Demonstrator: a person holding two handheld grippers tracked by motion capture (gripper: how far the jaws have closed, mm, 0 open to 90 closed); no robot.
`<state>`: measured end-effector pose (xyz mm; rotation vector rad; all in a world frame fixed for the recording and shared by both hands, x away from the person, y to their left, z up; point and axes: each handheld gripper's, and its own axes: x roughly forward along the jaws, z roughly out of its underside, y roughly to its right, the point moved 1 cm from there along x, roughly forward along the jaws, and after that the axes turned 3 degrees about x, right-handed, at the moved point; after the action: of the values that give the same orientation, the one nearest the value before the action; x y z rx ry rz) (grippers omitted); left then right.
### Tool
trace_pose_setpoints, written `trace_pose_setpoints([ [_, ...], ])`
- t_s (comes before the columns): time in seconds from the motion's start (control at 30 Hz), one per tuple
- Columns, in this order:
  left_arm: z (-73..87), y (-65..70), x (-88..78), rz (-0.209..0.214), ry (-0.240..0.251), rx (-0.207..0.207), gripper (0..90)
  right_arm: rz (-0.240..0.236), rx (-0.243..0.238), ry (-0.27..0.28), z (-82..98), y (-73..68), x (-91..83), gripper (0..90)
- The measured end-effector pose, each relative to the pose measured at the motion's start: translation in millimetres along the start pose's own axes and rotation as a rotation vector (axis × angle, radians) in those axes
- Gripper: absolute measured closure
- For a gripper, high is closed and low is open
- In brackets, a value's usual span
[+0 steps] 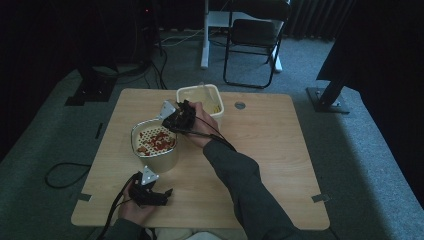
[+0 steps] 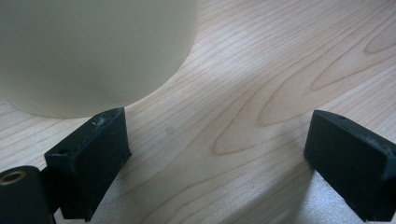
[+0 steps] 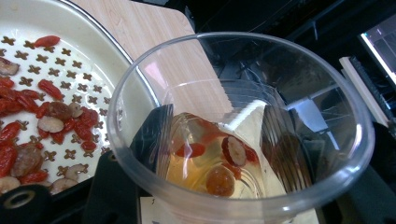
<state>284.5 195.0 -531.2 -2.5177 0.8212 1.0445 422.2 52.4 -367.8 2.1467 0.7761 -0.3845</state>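
Note:
My right gripper (image 1: pixel 179 120) (image 3: pixel 219 135) is shut on a clear plastic cup (image 3: pixel 233 79), one black jaw on each side. The cup holds pale liquid with a few red berries and sliced dried fruit (image 3: pixel 219 158). It hangs over the right rim of a cream strainer (image 1: pixel 155 140) (image 3: pixel 84 70) that sits in a cream pot (image 1: pixel 160 160) (image 2: pixel 93 51). Red berries and brown fruit pieces (image 3: pixel 28 126) lie on the strainer's perforated floor. My left gripper (image 1: pixel 161 192) (image 2: pixel 219 140) rests low over the table near the front edge, open, with bare wood between its jaws and the pot just beyond its left jaw.
A cream tub (image 1: pixel 200 97) with yellowish contents stands behind the pot, close to my right hand. The wooden table (image 1: pixel 270 150) has a small metal disc (image 1: pixel 240 105) near its far edge. A black folding chair (image 1: pixel 252 35) stands on the carpet beyond.

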Motion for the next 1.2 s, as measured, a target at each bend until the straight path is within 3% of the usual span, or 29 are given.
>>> trace_pose_setpoints([
  [0.37, 0.0, 0.0, 0.0, 0.0, 0.0, 0.0, 6.9, 0.065, -0.164, -0.029, -4.7, -9.3, 1.5, 46.6],
  [0.47, 0.0, 0.1, -0.1, 0.0, 0.0, -0.001, 6.9, 0.1, -0.243, -0.043, -5.0, -15.3, 2.6, 47.1],
  [0.5, 0.0, 0.1, -0.1, 0.0, 0.0, -0.001, 6.9, 0.1, -0.243, -0.043, -5.0, -15.3, 2.6, 47.1],
  [0.7, 0.1, 0.2, -0.1, 0.0, 0.0, -0.001, 6.9, 0.157, -0.379, -0.057, -4.7, -25.2, 3.7, 48.1],
  [0.73, 0.1, 0.2, -0.1, 0.0, 0.0, -0.002, 6.9, 0.157, -0.379, -0.057, -4.7, -25.2, 3.7, 48.1],
  [0.77, 0.0, 0.2, -0.2, 0.0, -0.001, -0.001, 6.9, 0.179, -0.429, -0.069, -4.0, -28.8, 4.5, 48.2],
  [0.8, 0.0, 0.1, -0.2, 0.0, -0.001, 0.0, 6.9, 0.179, -0.429, -0.069, -4.0, -28.8, 4.5, 48.2],
  [0.87, 0.0, 0.1, -0.2, 0.001, -0.002, 0.0, 6.9, 0.209, -0.501, -0.077, -4.4, -32.8, 4.6, 48.3],
  [0.93, 0.0, 0.1, -0.2, 0.0, -0.001, 0.001, 6.9, 0.222, -0.527, -0.081, -4.5, -34.5, 4.6, 48.4],
  [0.97, 0.0, 0.0, -0.2, 0.001, -0.001, 0.0, 6.9, 0.249, -0.593, -0.084, -5.1, -37.4, 3.8, 48.5],
  [1.03, 0.0, 0.0, -0.2, 0.002, -0.002, 0.001, 6.9, 0.256, -0.608, -0.082, -5.9, -38.1, 3.3, 48.5],
  [1.1, 0.0, 0.0, -0.3, 0.002, -0.002, 0.001, 6.9, 0.274, -0.648, -0.079, -8.5, -39.4, 0.8, 48.6],
  [1.17, 0.0, 0.1, -0.3, 0.002, -0.002, 0.0, 6.9, 0.307, -0.719, -0.087, -10.4, -41.3, -0.2, 48.8],
  [1.2, 0.0, 0.1, -0.3, 0.002, -0.002, 0.0, 6.9, 0.307, -0.719, -0.087, -10.4, -41.3, -0.2, 48.8],
])
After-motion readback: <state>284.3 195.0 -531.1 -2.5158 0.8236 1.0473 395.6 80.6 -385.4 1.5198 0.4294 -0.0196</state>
